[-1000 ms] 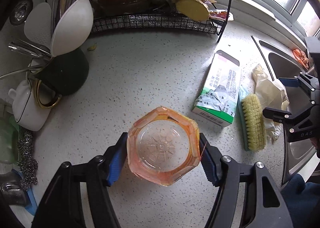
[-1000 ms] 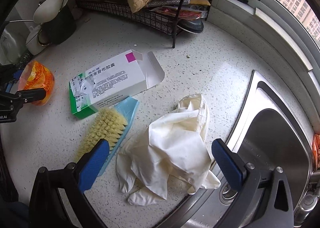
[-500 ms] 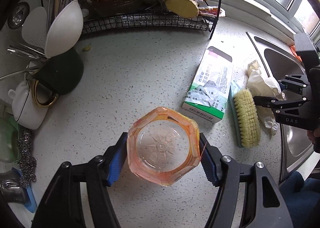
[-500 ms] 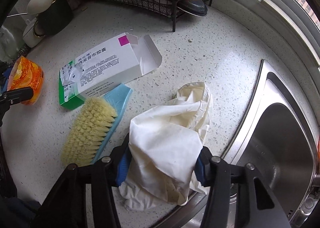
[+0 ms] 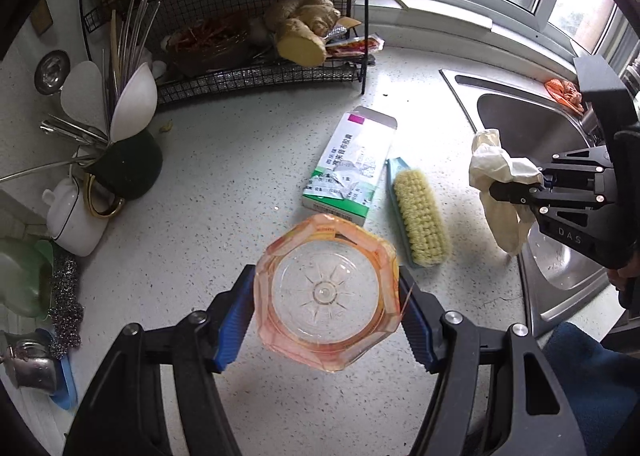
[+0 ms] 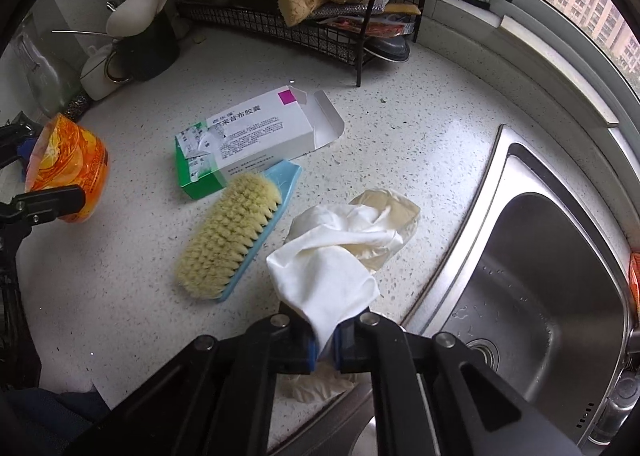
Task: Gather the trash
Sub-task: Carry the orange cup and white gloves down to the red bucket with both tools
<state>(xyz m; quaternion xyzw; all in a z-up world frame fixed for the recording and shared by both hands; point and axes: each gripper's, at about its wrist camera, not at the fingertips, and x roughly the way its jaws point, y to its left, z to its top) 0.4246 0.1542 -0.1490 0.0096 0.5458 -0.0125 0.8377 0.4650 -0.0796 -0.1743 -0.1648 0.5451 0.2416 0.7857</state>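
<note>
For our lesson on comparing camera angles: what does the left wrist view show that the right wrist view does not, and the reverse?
Only the left wrist view shows the orange cup's clear bottom and the steel scourer. Only the right wrist view shows the sink drain and the right hand-held gripper pinching the white gloves. Both show the medicine box, the scrub brush, the ginger and the sink.

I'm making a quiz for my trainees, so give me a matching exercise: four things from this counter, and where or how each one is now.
1. orange cup
2. white glove
3. scrub brush
4. medicine box

a. lying bristles up
b. pinched in the right gripper
c. end flap open
d. held in the left gripper

Pairs: 1-d, 2-b, 3-a, 4-c
</note>
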